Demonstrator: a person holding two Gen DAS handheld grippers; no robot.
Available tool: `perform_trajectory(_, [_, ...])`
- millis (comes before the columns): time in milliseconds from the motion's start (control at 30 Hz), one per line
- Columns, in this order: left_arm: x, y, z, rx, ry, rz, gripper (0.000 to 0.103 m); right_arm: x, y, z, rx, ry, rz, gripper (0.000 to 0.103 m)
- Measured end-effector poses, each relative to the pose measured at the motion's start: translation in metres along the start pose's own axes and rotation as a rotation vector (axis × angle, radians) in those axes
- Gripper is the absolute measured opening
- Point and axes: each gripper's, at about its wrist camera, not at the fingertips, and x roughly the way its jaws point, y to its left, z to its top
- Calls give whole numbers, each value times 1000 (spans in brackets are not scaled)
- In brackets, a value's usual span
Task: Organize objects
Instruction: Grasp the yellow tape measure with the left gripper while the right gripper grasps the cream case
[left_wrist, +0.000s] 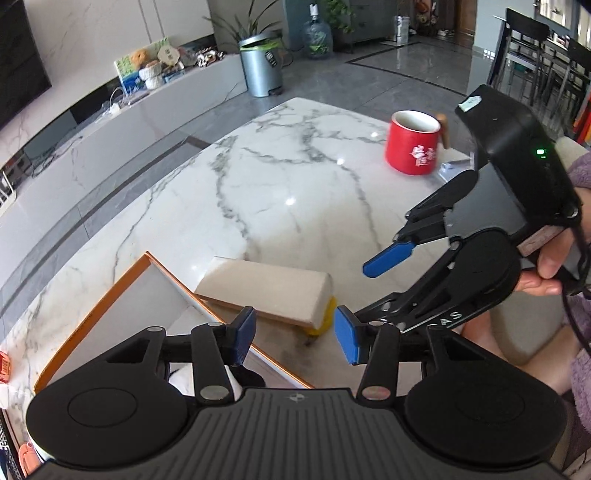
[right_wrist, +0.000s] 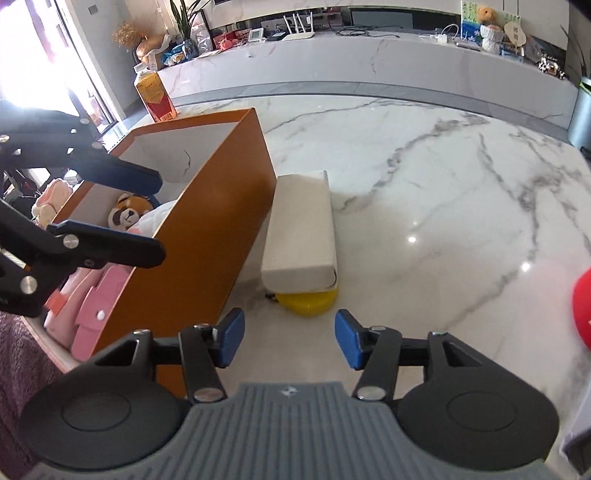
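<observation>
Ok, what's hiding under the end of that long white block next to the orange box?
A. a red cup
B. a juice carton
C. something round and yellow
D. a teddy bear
C: in the right wrist view a round yellow thing pokes out from under the near end of the white block, right beside the orange box.

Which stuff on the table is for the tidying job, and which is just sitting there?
For the job:
orange box
white pack
yellow thing under the pack
red mug
both grippers, left and right, open and empty

Just sitting there:
juice carton
bin
water jug
</observation>
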Motion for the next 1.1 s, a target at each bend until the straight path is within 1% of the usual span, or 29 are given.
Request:
perform_trajectory(33, [3, 4, 3, -9, 5, -8, 56, 5, -3, 7, -2, 7, 2, 58])
perform_trajectory(133, [9, 16, 11, -13, 2, -11, 56, 22, -9, 32, -4, 24, 7, 69])
perform_trajectory(233, [16, 28, 18, -4, 2, 1, 56, 48, -9, 53, -19, 67, 12, 70])
perform_trajectory(400, [24, 51, 27, -7, -3, 8, 56, 87, -1, 76, -75, 145, -21, 70])
perform_trajectory(433, [25, 54, 27, -8, -2, 5, 56, 92, 0, 79, -79, 157, -26, 72])
perform_trajectory(600, [33, 67, 27, -17, -2, -6, 56, 107, -2, 90, -82, 194, -39, 73])
perform_trajectory(700, [35, 69, 25, -25, -3, -12, 56, 113, -4, 94, -64, 206, -32, 73])
perform_trajectory(767, [34, 70, 24, -30, -7, -19, 56, 117, -6, 96, -46, 217, -25, 70])
perform_trajectory(800, [33, 69, 23, -33, -7, -22, 56, 121, -6, 97, -32, 227, -12, 64])
perform_trajectory(867, [31, 67, 22, -35, -5, -24, 56, 120, -7, 97, -12, 225, -17, 64])
perform_trajectory(1000, [27, 59, 23, -28, 1, -34, 56, 110, -7, 90, 8, 213, -39, 63])
perform_trajectory(1100, [26, 47, 25, -1, 8, -54, 55, 89, -12, 81, 10, 183, -50, 63])
